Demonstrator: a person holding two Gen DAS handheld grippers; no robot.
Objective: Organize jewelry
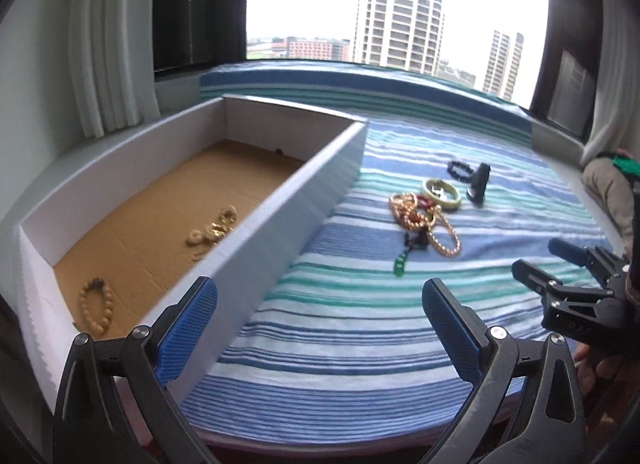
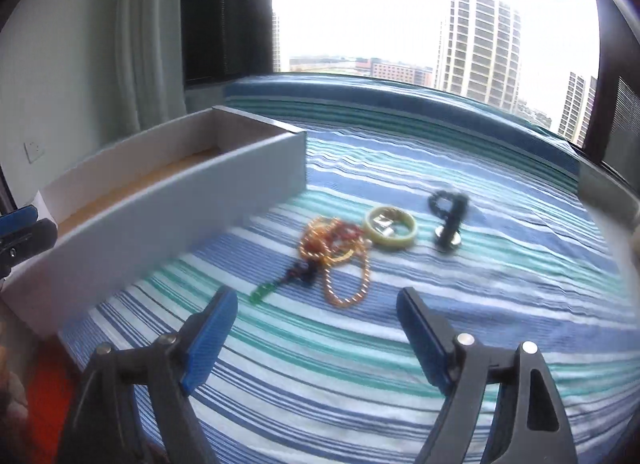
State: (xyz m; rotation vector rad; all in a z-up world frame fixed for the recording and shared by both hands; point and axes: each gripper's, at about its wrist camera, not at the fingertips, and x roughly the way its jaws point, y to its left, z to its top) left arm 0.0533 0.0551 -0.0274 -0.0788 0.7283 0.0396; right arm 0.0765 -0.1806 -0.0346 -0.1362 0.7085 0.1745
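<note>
A white box (image 1: 280,220) with a brown cardboard floor sits at the left of the striped cloth (image 1: 360,336). Inside lie a tan bead bracelet (image 1: 96,306) and a small gold heap (image 1: 212,230). On the cloth lies a tangle of gold chains (image 1: 424,222) with red beads, a green charm (image 1: 399,264), a pale bangle (image 1: 442,193), a black bead bracelet (image 1: 460,169) and a black ring-like piece (image 1: 479,183). My left gripper (image 1: 320,324) is open and empty over the box's near corner. My right gripper (image 2: 316,328) is open and empty, just short of the tangle (image 2: 336,252). It also shows in the left wrist view (image 1: 548,264).
The box's long wall (image 2: 160,208) stands left of the right gripper. A window with tower blocks lies beyond the cloth's far edge. White curtains (image 1: 108,44) hang at the left. A beige and green bundle (image 1: 608,180) lies at the far right.
</note>
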